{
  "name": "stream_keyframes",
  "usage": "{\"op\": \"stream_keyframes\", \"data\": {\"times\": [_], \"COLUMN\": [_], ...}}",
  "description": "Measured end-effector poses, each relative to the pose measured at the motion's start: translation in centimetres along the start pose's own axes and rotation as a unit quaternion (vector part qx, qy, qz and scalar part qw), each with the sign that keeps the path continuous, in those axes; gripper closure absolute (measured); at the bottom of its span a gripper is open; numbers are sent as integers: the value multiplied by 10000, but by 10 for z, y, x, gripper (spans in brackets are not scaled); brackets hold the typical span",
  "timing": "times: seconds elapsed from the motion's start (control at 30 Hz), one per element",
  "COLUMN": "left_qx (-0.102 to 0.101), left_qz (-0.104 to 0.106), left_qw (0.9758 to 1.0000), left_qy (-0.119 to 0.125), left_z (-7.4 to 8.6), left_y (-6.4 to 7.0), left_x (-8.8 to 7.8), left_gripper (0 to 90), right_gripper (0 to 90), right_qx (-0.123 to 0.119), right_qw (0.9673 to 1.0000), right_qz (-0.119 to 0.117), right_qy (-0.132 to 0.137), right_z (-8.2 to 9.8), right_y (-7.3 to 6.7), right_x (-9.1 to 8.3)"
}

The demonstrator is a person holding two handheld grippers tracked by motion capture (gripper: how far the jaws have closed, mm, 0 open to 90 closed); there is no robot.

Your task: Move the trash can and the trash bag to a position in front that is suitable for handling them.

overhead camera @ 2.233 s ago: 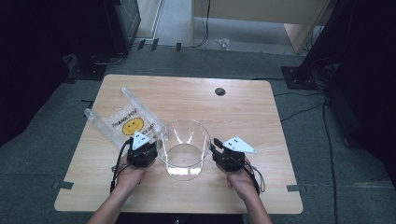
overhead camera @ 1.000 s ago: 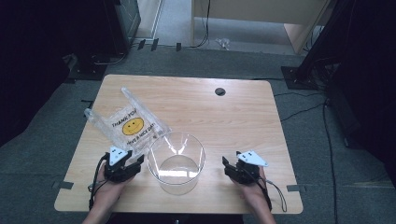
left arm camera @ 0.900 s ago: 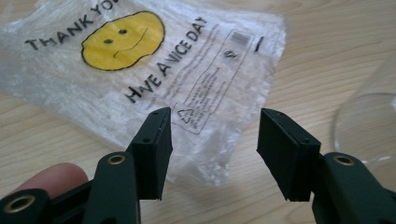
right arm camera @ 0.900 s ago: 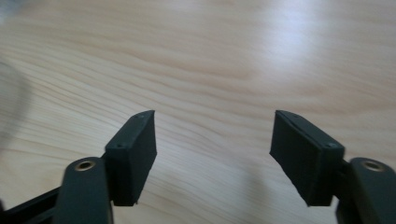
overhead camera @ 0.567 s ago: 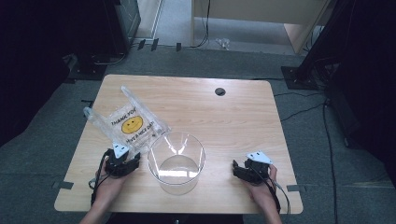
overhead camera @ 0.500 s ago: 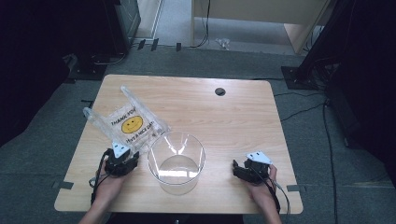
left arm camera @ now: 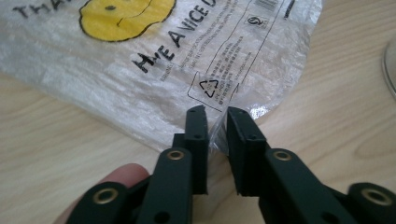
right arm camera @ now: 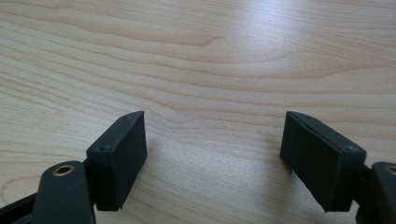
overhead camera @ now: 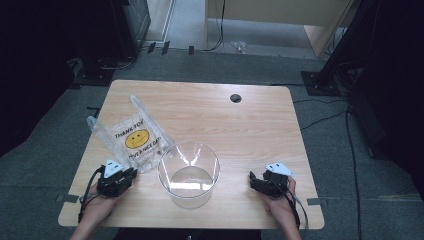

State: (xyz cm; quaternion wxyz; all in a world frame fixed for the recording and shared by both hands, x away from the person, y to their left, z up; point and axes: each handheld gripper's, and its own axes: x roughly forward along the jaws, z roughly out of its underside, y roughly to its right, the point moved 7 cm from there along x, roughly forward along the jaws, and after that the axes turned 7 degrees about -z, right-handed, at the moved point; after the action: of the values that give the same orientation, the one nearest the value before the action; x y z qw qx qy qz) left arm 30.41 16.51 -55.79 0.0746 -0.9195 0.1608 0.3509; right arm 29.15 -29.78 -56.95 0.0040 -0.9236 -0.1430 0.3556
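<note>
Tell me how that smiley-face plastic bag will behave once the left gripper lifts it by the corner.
Probably floppy: the plastic bag is thin crinkled film lying flat on the table, so it should drape from the left gripper, whose jaws have been closing around its edge. Likely very light. The glossy film may slip from a small pinch.

The clear plastic bag [overhead camera: 131, 138] carries a yellow smiley face with "THANK YOU" above it and "HAVE A NICE DAY" below. In the left gripper view, a boxed recycling triangle sign [left arm camera: 208, 86] sits on the bag beside fine print too small to read.
</note>
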Motion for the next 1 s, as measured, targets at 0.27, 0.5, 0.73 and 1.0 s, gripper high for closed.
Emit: {"op": "stream_keyframes", "data": {"times": [0.27,0.5,0.73,1.0], "left_qx": [-1158,-1169,-654,-245], "left_qz": [-142,-719,-964,-465], "left_qw": [9923,9905,9931,9986], "left_qy": [423,111,-94,93], "left_z": [-20,-33,-24,-9], "left_y": [-33,-32,-23,-26], "left_x": [-21,12,26,13], "left_gripper": [383,396,598,753], "right_gripper": [223,223,223,223], "right_qx": [-9,-9,-13,-27], "right_qw": [10000,10000,10000,10000], "right_qz": [-11,-7,0,9], "right_qy": [1,-1,2,4], "right_z": [0,0,0,0], "right_y": [-1,-1,-1,-1], "right_x": [0,0,0,0]}}
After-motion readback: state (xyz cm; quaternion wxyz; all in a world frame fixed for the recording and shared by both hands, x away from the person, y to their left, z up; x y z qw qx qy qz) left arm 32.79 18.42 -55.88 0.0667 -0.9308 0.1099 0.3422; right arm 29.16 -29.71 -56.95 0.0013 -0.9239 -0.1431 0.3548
